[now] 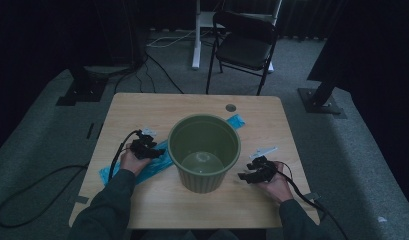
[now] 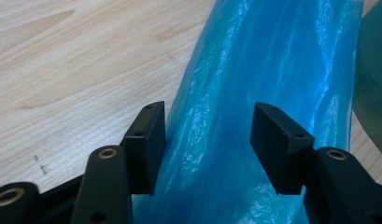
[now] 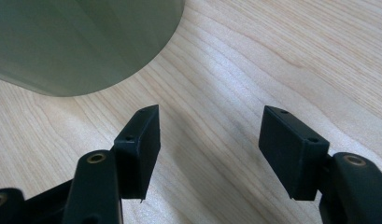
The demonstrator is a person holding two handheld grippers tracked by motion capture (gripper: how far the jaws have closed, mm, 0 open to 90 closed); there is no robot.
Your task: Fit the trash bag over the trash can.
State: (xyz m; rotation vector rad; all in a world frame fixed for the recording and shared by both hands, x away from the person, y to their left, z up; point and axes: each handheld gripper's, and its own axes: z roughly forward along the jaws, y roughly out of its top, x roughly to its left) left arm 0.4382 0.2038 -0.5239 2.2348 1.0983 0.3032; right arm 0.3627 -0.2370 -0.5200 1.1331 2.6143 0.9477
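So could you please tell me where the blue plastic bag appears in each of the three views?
High view: blue plastic bag lies flat left of the green bin, passing behind it.
Left gripper view: it fills the centre and right, between the open jaws.
Right gripper view: not in it.
Shared landmark: the green bin.

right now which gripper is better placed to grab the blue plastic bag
Left. The left gripper has its open jaws astride the blue plastic bag; the right gripper is open over bare wooden table beside the green ribbed bin.

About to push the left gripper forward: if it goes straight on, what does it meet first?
Likely the blue plastic bag: it already lies between the left gripper's open fingers. The green bin sits off to one side.
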